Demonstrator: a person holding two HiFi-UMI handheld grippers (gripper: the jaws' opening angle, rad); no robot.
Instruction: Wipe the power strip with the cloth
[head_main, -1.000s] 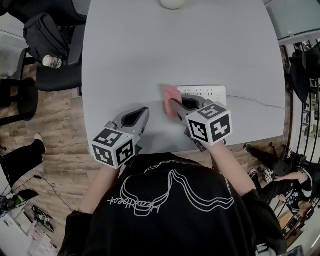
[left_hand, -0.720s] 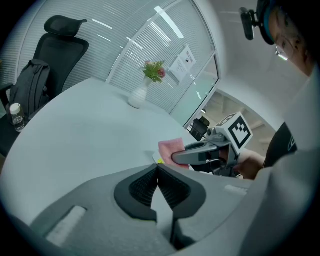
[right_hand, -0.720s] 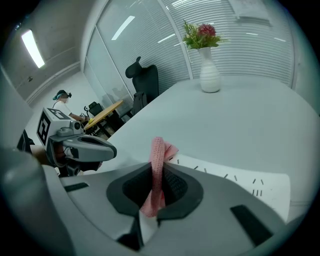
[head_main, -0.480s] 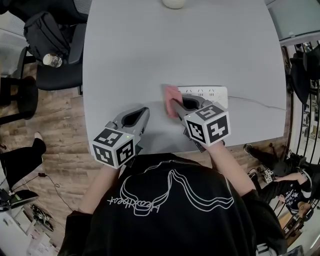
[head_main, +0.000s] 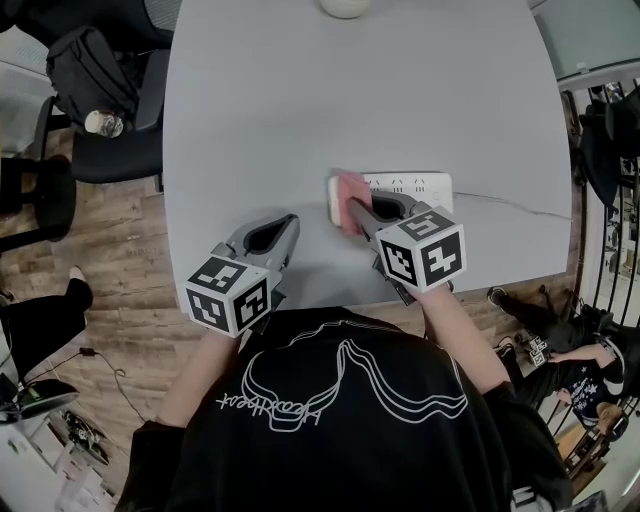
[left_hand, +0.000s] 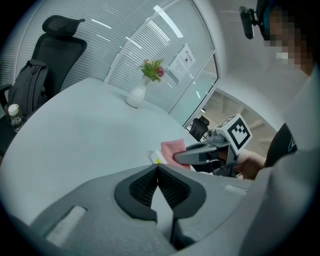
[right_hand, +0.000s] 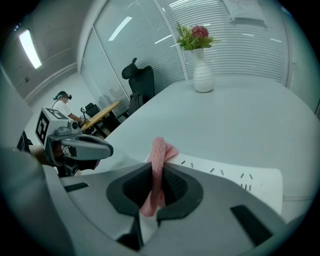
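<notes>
Grey table (head_main: 300, 110); pink cloth (head_main: 350, 188) pinched in right gripper (head_main: 353, 207) on power strip (head_main: 420, 183) left end; left gripper (head_main: 289, 224) pressed together, empty; best dragged flat, lengthwise.

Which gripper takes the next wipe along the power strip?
Right. The right gripper is shut on the cloth, already over the power strip at its left end. The left gripper is shut, empty, and off the strip.
</notes>
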